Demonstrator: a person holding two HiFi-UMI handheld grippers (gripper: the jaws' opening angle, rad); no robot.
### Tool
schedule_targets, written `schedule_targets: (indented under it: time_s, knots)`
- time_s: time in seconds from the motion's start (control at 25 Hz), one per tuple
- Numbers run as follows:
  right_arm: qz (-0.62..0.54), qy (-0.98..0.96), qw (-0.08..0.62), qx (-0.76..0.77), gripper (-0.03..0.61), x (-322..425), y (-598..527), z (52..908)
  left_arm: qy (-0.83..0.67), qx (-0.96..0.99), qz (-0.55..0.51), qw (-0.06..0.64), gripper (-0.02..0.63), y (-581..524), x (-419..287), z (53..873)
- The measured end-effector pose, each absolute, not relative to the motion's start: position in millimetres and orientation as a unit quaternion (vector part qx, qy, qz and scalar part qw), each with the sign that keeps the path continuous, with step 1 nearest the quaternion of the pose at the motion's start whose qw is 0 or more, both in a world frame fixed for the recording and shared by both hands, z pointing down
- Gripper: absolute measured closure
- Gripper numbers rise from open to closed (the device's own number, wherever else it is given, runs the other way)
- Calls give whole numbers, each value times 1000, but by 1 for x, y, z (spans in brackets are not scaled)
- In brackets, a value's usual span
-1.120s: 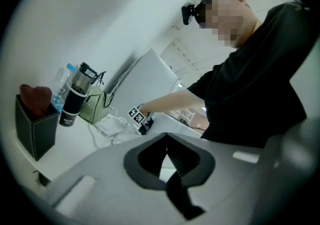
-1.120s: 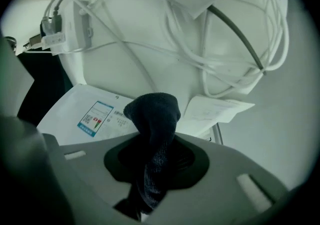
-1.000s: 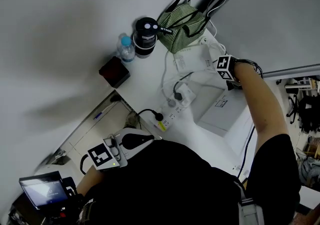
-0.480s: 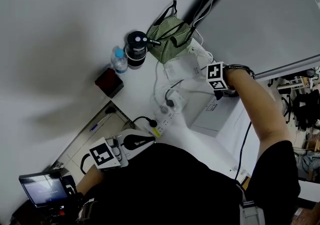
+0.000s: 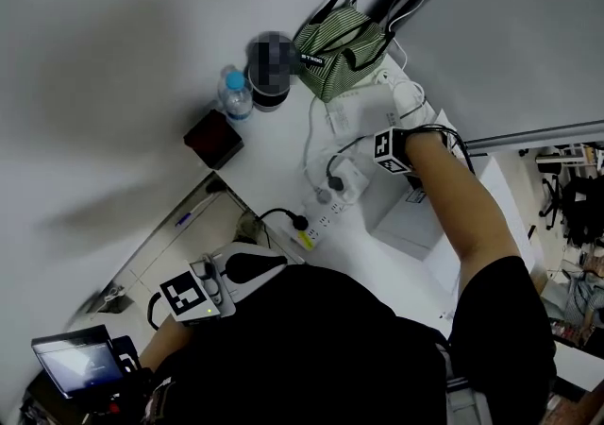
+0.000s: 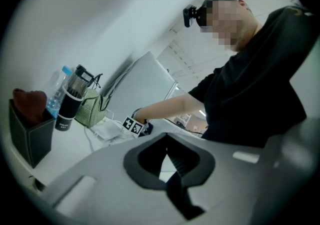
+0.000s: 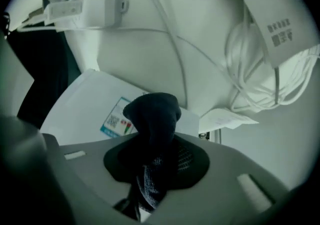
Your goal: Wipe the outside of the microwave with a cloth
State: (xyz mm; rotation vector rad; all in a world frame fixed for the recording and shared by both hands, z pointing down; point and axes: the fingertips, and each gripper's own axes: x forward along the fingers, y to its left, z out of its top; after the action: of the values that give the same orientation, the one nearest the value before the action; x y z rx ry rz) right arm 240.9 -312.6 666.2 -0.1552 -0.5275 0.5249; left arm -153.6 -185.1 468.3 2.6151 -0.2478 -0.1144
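The dark cloth is bunched between the jaws of the right gripper, which are closed on it. Its rounded end sticks out over the white microwave, near a small coloured label; whether it presses on the casing I can't tell. The person's right forearm reaches across the top of the microwave and hides part of it.

The microwave sits on a white tabletop that runs along a plain grey wall. Just past the cloth, a tangle of white cables and a white power strip with dark plugs in it crowd the tabletop beside the microwave. Farther along stand a green striped bag, a black flask, a water bottle and a dark box with something reddish in it.

The left gripper is held low, close to the person's body and well apart from the microwave, its jaws together on nothing. A small lit screen shows below it, off the tabletop.
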Motion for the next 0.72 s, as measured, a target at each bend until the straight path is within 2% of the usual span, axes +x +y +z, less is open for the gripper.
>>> schedule_targets:
  time_s: [0.24,0.36,0.56,0.72]
  knots:
    - [316,-219,920,-78,485,245,-310,684,-100,960,-32,261,611,-177,-165,478]
    - [327,-291,897,-62,485,235,-317,672,-103,959,-35,263,611,-176,-168,479]
    - [321,-530,785,-12,485,177,-321,590,-77,966,-50,241,611,-171,-158,468]
    - [293,-681,663,100,483,152,-337,548,-54,971,-63,225,611,-168,-144,454]
